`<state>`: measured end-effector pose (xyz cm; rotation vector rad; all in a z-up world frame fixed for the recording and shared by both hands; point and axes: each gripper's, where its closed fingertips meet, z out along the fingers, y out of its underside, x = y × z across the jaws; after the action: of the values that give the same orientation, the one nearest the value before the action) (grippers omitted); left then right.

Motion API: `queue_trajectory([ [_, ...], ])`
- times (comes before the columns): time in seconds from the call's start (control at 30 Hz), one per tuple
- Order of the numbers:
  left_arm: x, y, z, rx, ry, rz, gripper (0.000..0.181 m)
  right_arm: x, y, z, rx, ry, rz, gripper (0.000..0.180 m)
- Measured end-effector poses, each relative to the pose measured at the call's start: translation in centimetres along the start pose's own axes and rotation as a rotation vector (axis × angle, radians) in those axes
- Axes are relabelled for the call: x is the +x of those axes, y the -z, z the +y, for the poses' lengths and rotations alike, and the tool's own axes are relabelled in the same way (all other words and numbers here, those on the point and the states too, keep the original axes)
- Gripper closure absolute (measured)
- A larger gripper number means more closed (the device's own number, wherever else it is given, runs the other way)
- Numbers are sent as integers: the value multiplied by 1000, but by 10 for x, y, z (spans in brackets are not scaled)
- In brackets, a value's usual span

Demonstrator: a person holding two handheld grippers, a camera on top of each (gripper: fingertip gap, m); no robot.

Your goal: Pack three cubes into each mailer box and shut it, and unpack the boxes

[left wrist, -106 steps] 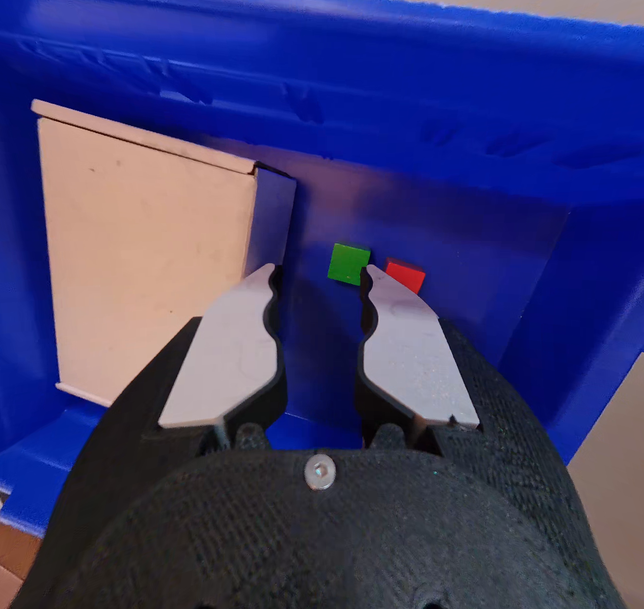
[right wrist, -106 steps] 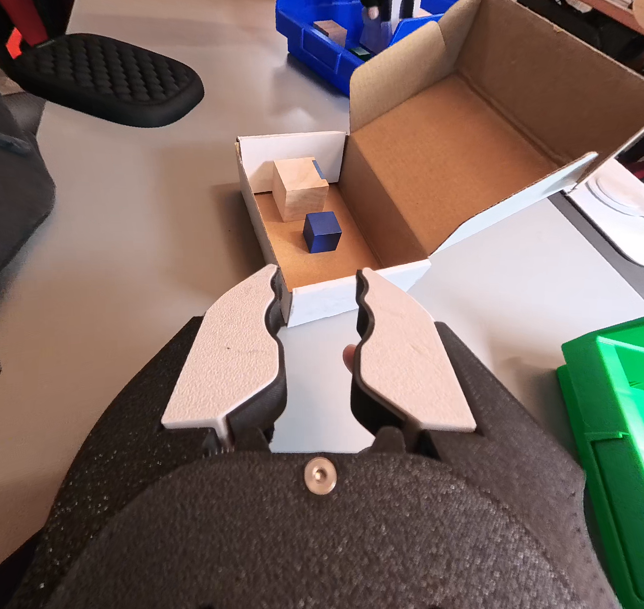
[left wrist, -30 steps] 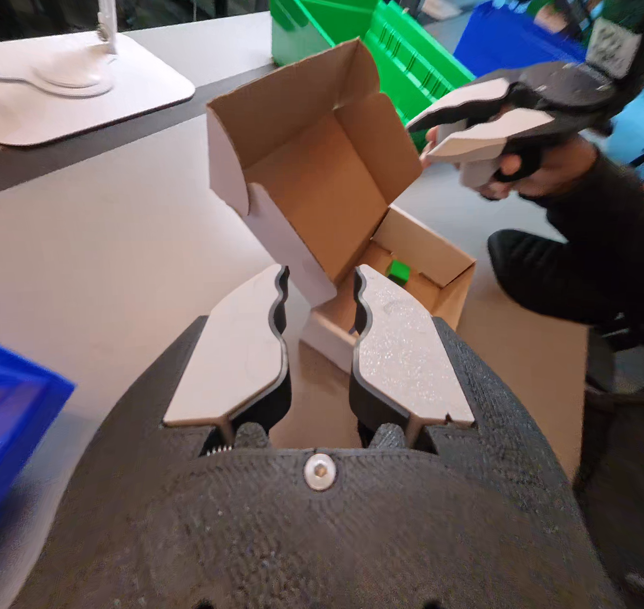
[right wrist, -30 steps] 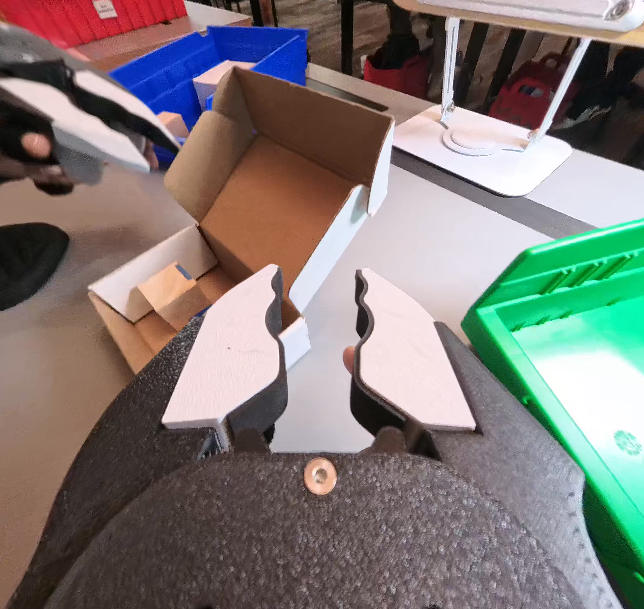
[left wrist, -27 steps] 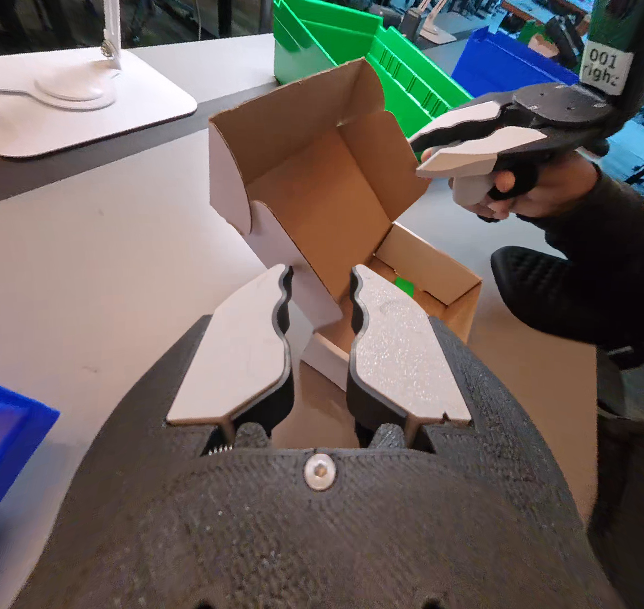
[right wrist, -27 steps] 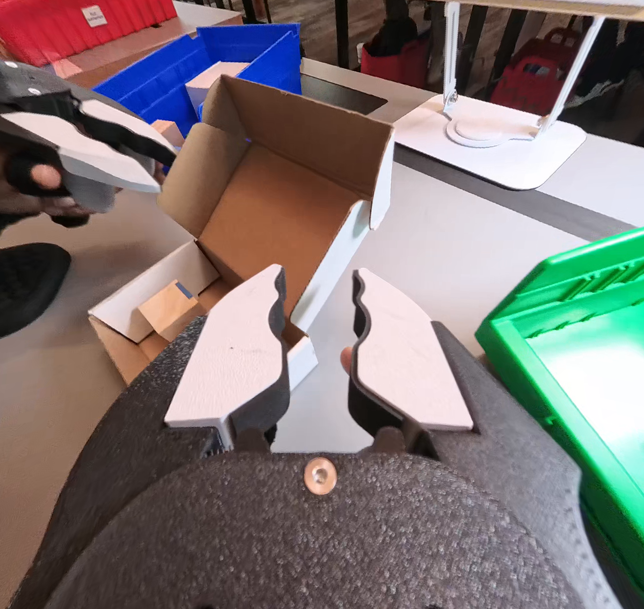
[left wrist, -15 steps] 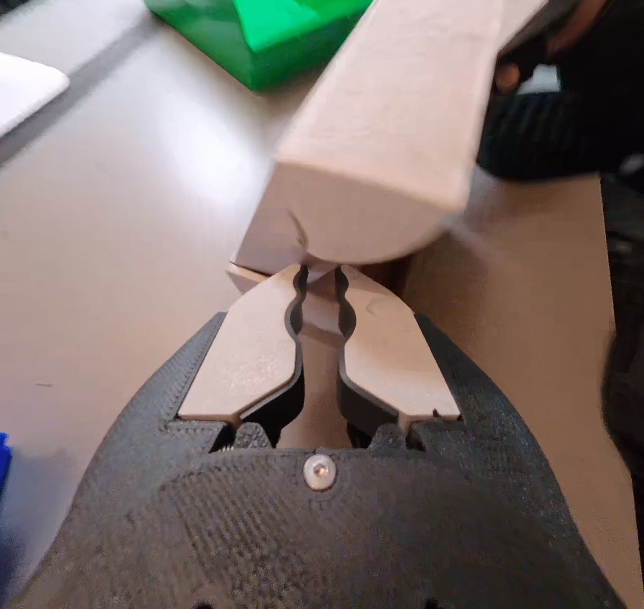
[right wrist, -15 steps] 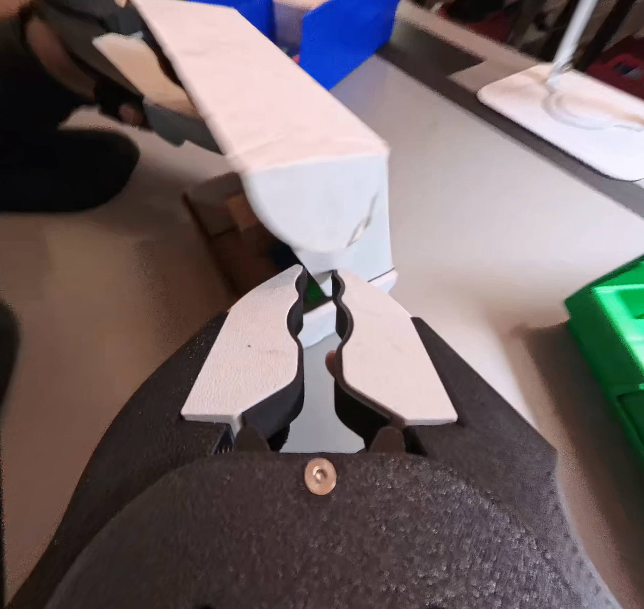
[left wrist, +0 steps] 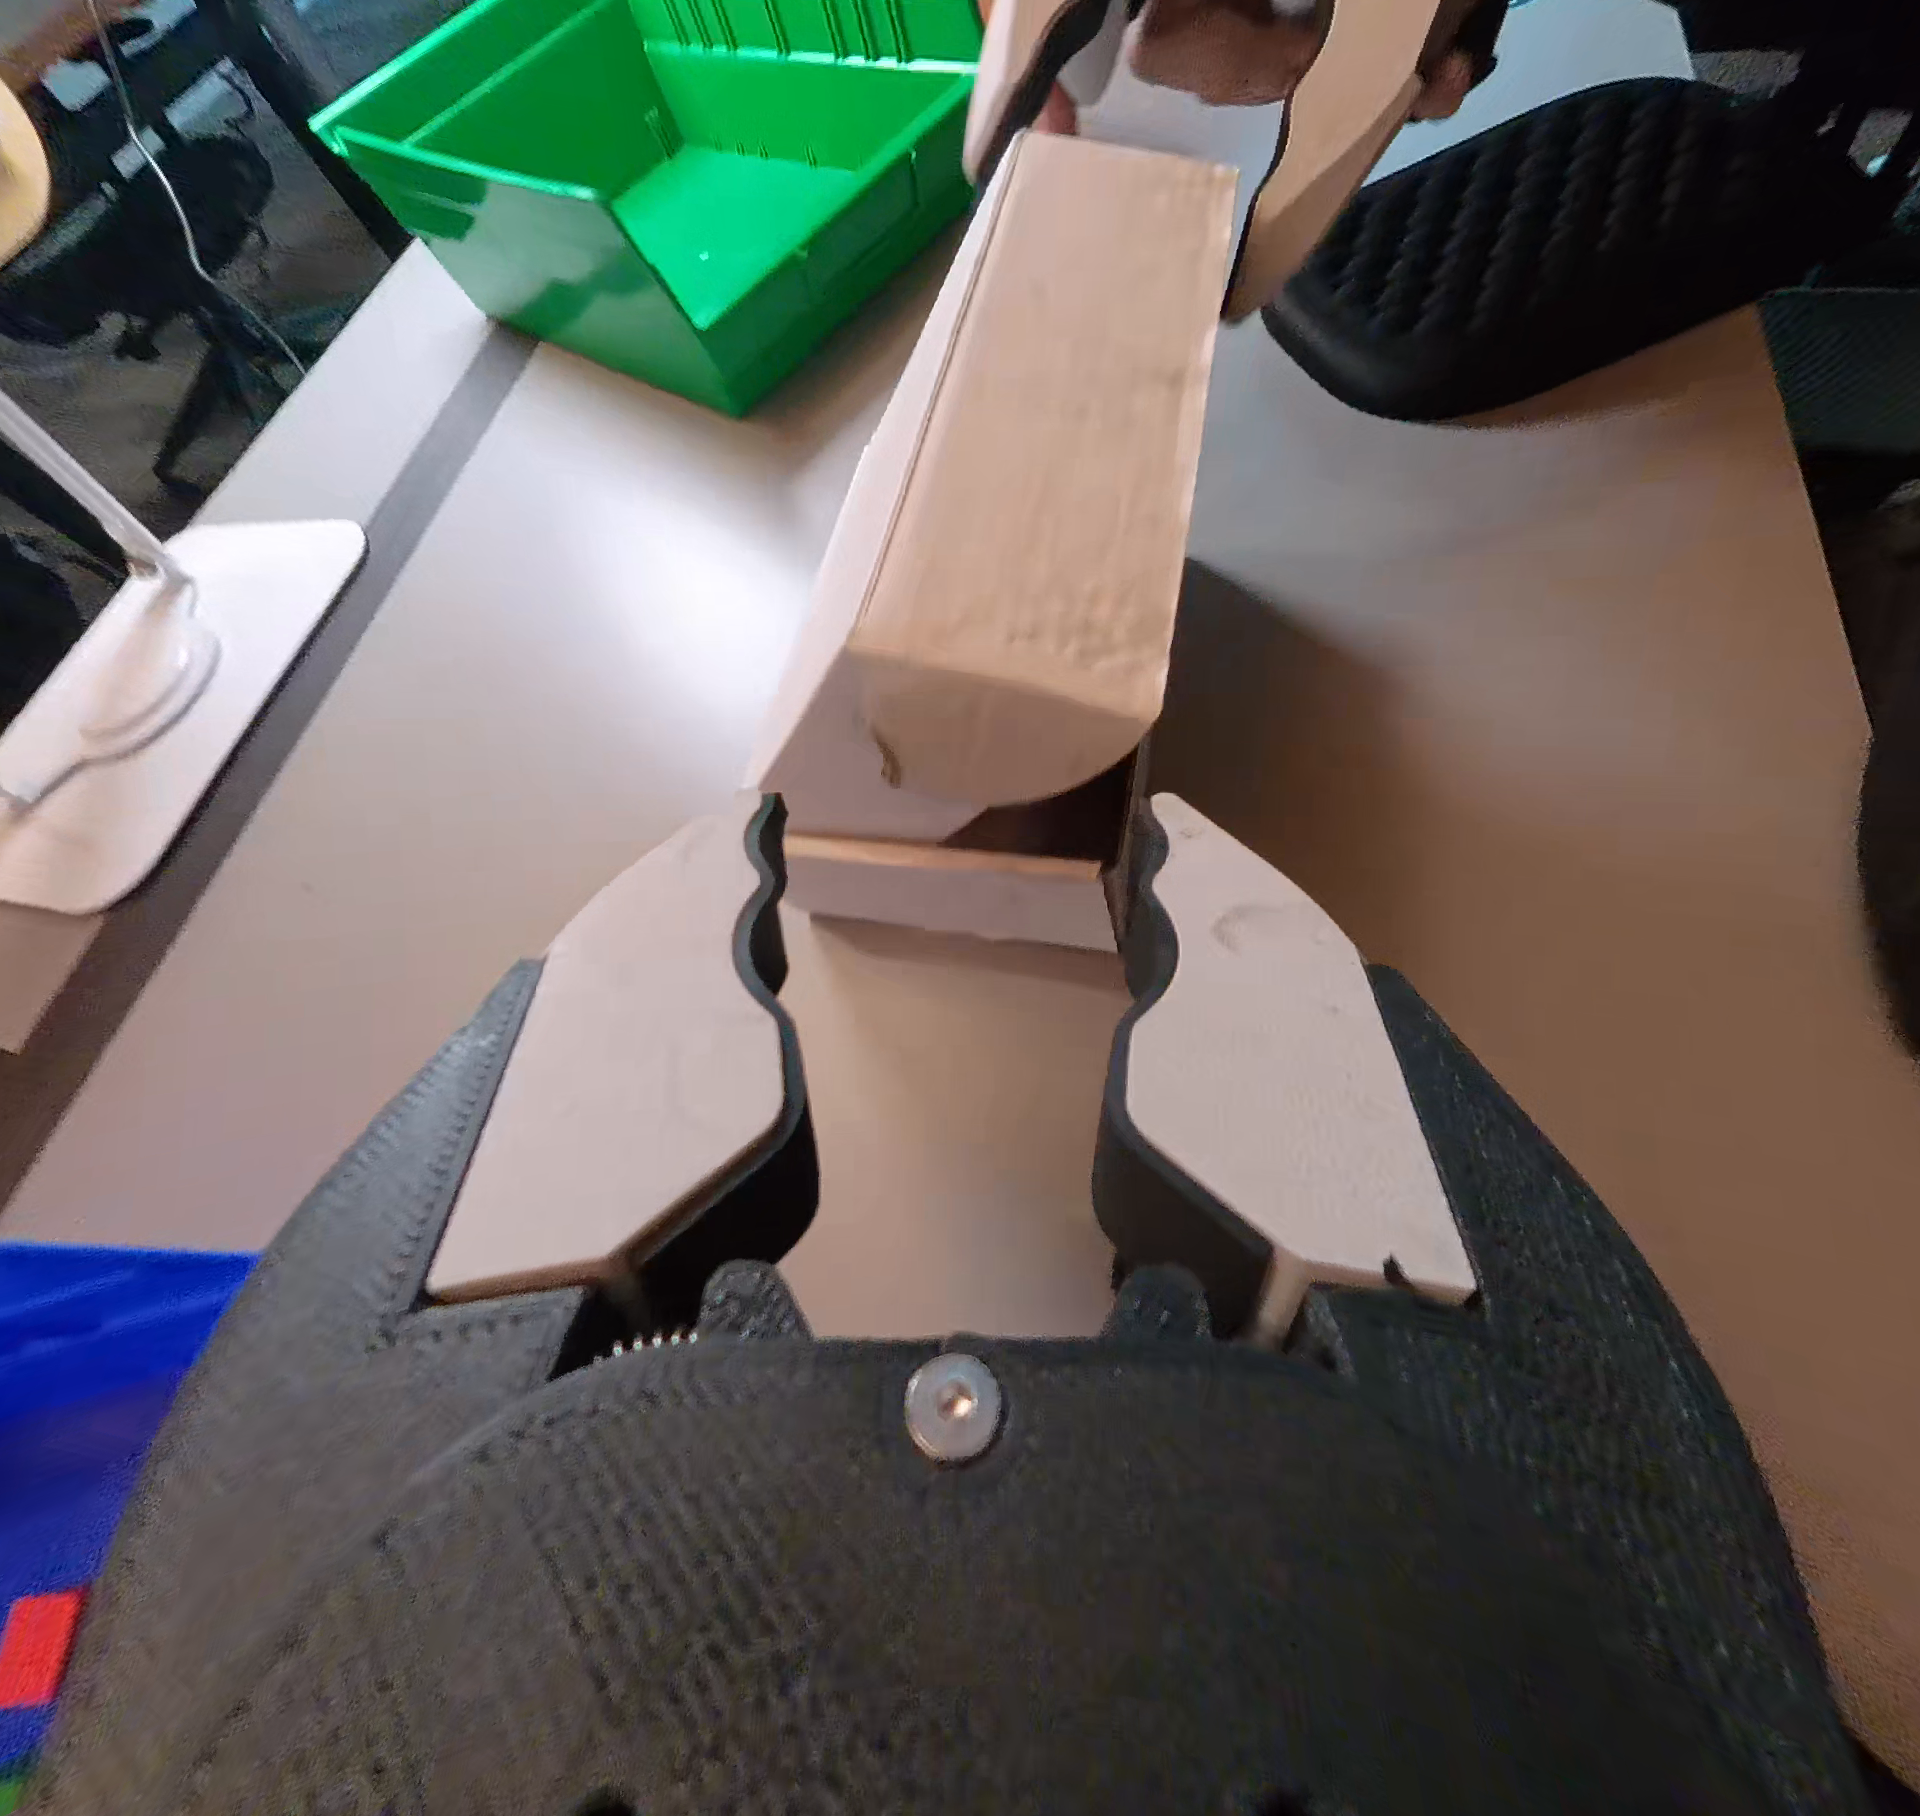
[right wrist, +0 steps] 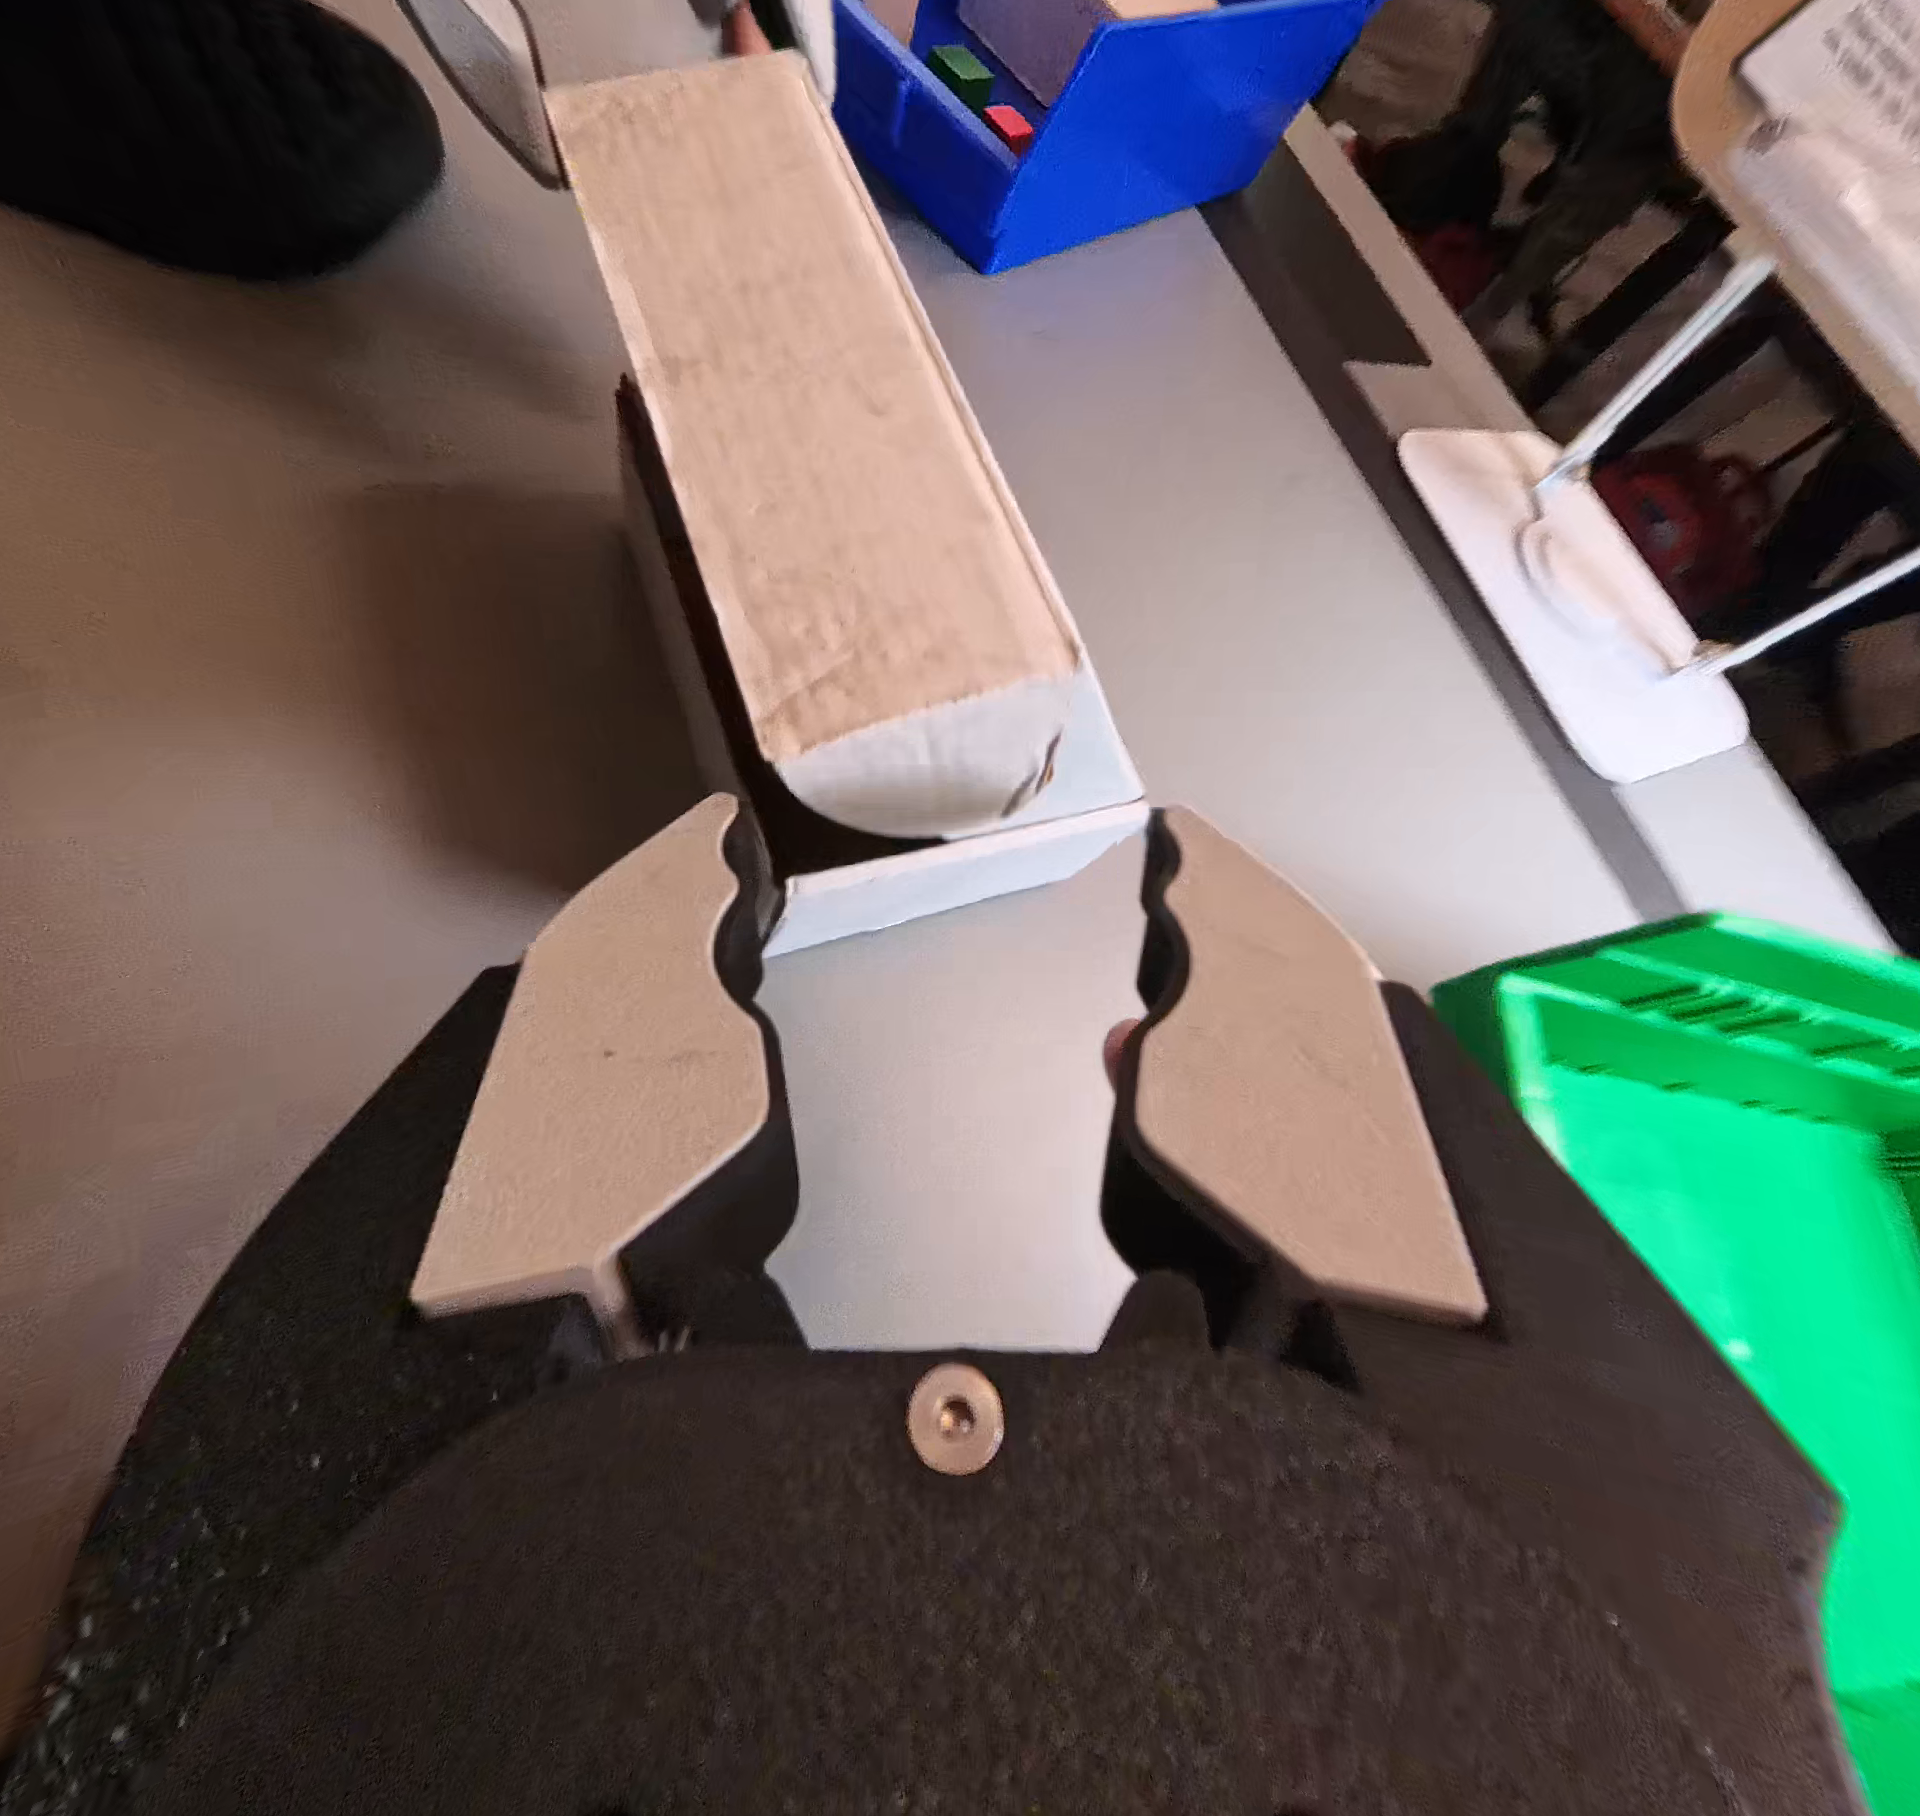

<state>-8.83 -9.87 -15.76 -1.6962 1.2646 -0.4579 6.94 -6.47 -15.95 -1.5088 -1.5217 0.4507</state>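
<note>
Mailer box (left wrist: 1023,509) lid had swung nearly shut since your previous step, both hand-held grippers (left wrist: 951,893) (right wrist: 951,883) spread wide at its ends, so tucking remained.

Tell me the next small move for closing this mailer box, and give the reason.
Probably press the lid down so it seats in the box. The lid is lowered but not closed: a dark gap shows under its rounded end flap, above the box's end wall. Both the left gripper and the right gripper are open at opposite ends, holding nothing.
</note>
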Motion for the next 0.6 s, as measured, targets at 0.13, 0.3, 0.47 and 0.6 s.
queue_trajectory([
  [0.13,11,-15,-11,-12,-88,-23,115,-1,-16,-9,-55,160,60,102],
  [0.3,27,-22,3,-82,-111,-6,127,-21,-22,2,-118,229,23,111],
  [0.47,57,-27,25,-165,-4,129,129,-49,-24,21,-200,177,-107,102],
  [0.6,62,-26,28,-184,117,156,130,-55,-27,30,-254,199,-106,102],
])
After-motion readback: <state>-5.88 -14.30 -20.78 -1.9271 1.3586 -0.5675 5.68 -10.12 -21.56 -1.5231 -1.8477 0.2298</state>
